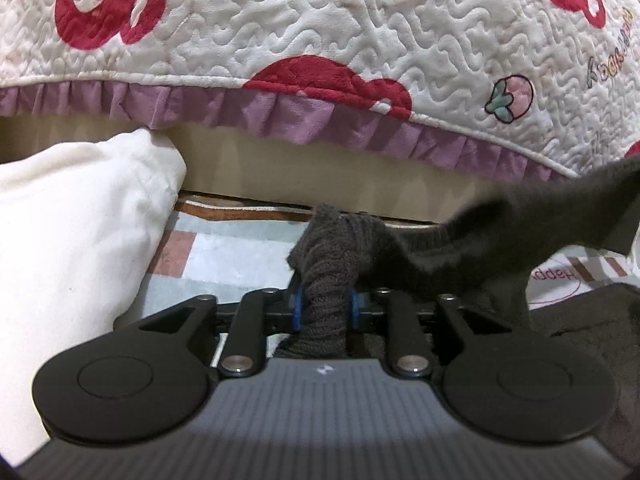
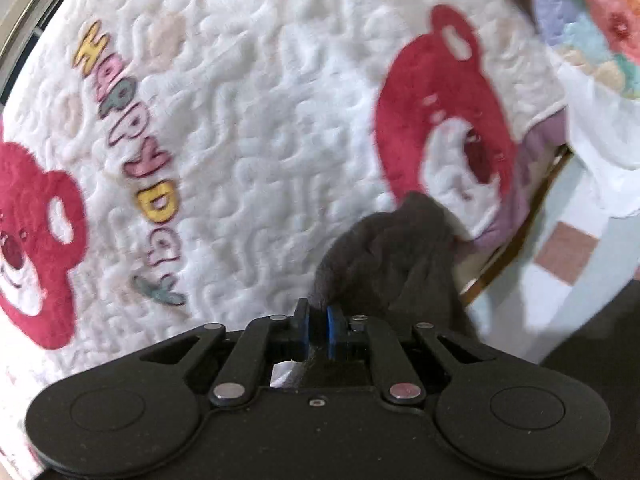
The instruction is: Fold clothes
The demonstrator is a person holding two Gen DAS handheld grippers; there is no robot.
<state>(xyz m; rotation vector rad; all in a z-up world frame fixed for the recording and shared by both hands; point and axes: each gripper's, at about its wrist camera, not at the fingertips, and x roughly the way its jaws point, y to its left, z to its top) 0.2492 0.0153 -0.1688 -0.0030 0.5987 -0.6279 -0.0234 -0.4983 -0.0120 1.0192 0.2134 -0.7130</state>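
A dark grey knit garment (image 1: 500,240) hangs stretched between my two grippers. In the left wrist view a ribbed, bunched part of it fills the gap between the blue pads (image 1: 298,304), so my left gripper (image 1: 326,304) is shut on it. From there the cloth runs up toward the right edge. In the right wrist view my right gripper (image 2: 318,320) has its blue pads nearly together, pinched on another corner of the dark garment (image 2: 392,248), which bulges up past the fingertips. That view is tilted and blurred.
A white quilt (image 1: 320,20) with red bears and a purple frill covers the bed ahead, also filling the right wrist view as the quilt (image 2: 260,120). A white pillow-like bundle (image 1: 72,220) lies left. A pale checked mat (image 1: 224,256) lies below.
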